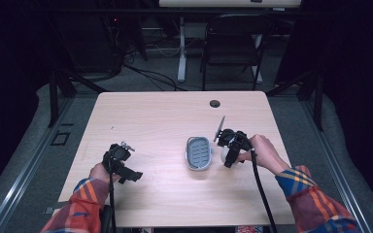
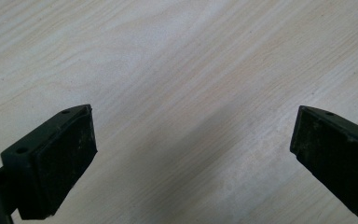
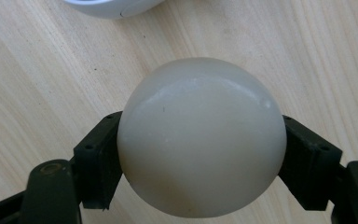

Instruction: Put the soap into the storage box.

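Observation:
A white, smooth, rounded object (image 3: 200,116) sits between the black jaws of my right gripper (image 3: 201,156), which is shut on it just above the wooden table. In the high view this gripper (image 1: 228,159) is right of centre, with the white object (image 1: 223,154) showing at its jaws. A grey-blue slotted dish (image 1: 198,153) lies just to its left; its pale rim (image 3: 107,7) shows at the top of the right gripper view. My left gripper (image 1: 132,175) rests low at the table's left front. Its jaws (image 2: 193,154) stand wide open over bare wood.
The light wooden table (image 1: 165,116) has a round cable hole (image 1: 215,103) near its far edge. Beyond it stand a black folding chair (image 1: 233,43) and a white desk leg (image 1: 181,53) on a dark floor with cables.

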Action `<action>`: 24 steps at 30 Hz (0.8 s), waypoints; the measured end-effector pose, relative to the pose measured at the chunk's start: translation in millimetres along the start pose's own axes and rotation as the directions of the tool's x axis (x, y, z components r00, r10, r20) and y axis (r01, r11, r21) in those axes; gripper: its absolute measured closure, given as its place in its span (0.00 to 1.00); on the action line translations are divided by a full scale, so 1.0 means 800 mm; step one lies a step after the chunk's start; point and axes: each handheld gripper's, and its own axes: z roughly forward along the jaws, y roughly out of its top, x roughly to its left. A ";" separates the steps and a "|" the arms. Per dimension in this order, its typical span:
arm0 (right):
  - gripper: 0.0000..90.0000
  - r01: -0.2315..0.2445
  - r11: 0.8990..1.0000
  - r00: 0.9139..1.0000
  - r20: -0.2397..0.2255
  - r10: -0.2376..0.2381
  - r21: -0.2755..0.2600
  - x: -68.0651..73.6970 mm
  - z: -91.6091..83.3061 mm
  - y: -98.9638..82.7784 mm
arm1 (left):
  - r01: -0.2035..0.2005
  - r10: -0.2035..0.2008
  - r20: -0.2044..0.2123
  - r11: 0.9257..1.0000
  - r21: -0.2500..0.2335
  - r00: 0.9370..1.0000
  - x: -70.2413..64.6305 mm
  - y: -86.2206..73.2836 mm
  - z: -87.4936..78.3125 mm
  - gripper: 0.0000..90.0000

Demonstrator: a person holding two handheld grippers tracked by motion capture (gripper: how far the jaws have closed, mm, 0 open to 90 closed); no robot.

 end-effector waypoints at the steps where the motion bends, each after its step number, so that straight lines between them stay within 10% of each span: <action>1: 0.27 -0.002 1.000 1.000 0.001 0.002 0.002 0.000 -0.001 0.002 | -0.001 0.001 0.000 1.000 0.000 1.000 0.000 0.000 0.000 0.00; 24: 0.27 0.024 1.000 0.999 0.022 -0.024 -0.015 0.001 -0.025 0.024 | -0.005 0.005 -0.001 1.000 0.009 1.000 -0.001 0.001 0.000 0.00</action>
